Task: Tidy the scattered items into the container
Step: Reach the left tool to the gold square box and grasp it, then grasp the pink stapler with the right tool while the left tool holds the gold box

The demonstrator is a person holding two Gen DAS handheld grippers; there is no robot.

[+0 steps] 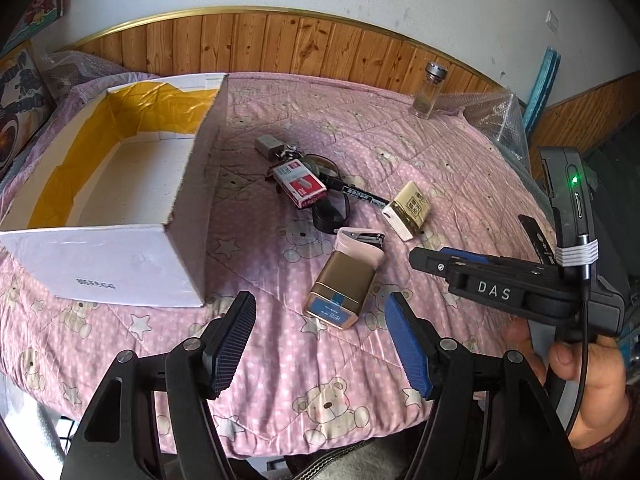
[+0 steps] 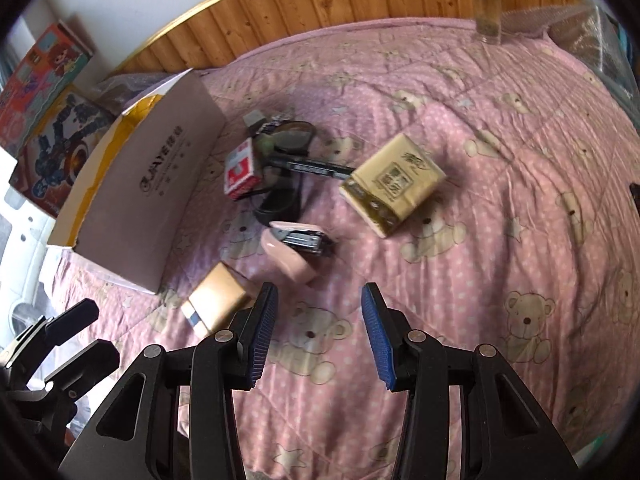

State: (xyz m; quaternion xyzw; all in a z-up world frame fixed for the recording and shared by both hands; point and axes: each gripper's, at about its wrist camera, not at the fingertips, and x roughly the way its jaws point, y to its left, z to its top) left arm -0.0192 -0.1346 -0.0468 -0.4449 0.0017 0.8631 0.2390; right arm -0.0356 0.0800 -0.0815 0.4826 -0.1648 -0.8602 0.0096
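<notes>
Both our left hand-held gripper and right hand-held gripper hover wide apart, holding nothing, above the pink bear-print quilt. Just beyond them we count one gold rectangular tin, one pink stapler, one gold tissue pack, one red-and-white small box and one black marker pen. One open white cardboard box with yellow lining sits empty to their left, and one glass jar with a metal lid stands well apart.

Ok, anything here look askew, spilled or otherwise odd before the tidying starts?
Nothing spilled or damaged. The white box is empty; the loose items lie beside it on the pink quilt. The pink stapler lies on its side. A glass jar stands upright, apart from the rest.
</notes>
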